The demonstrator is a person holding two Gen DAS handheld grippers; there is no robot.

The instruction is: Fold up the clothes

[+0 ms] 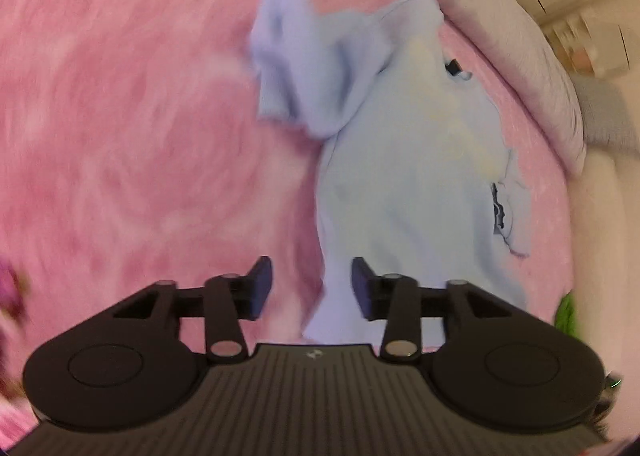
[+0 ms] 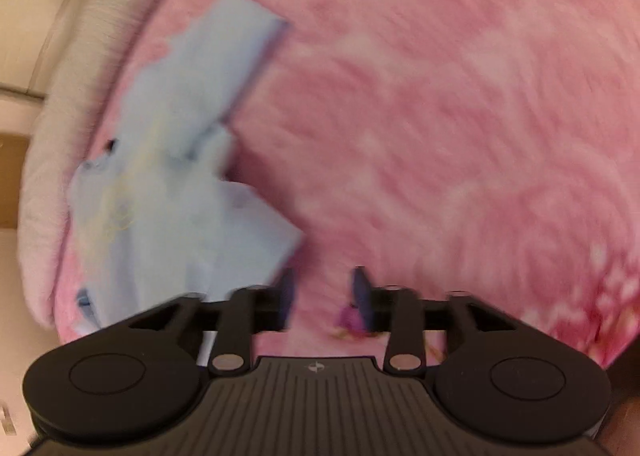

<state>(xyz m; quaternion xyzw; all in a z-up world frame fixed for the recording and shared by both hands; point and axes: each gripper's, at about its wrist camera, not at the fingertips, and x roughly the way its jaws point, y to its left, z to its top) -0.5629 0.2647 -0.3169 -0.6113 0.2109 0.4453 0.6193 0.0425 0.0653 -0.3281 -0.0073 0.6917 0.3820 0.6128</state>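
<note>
Left wrist view: left gripper [image 1: 312, 288] fingers apart, nothing btwn them. Light-blue garment [image 1: 408, 175] lies crumpled on pink blanket [image 1: 120, 115], its lower edge hidden behind the gripper body.

Right wrist view: heavy blur. Right gripper [image 2: 323, 298] fingers apart, empty; garment [image 2: 180, 175] to its left, details unreadable.

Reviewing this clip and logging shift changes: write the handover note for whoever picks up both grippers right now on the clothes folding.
Left gripper: open, nothing between its pads, just short of the near end of the light blue garment.
Right gripper: open, empty, over bare pink blanket; garment lies to its left.
Garment: on the blanket near the bed edge, rumpled, one part bunched up and partly folded over.
Done: at most a first rough fold.
Left: regrip, flatten, finish folding.
</note>
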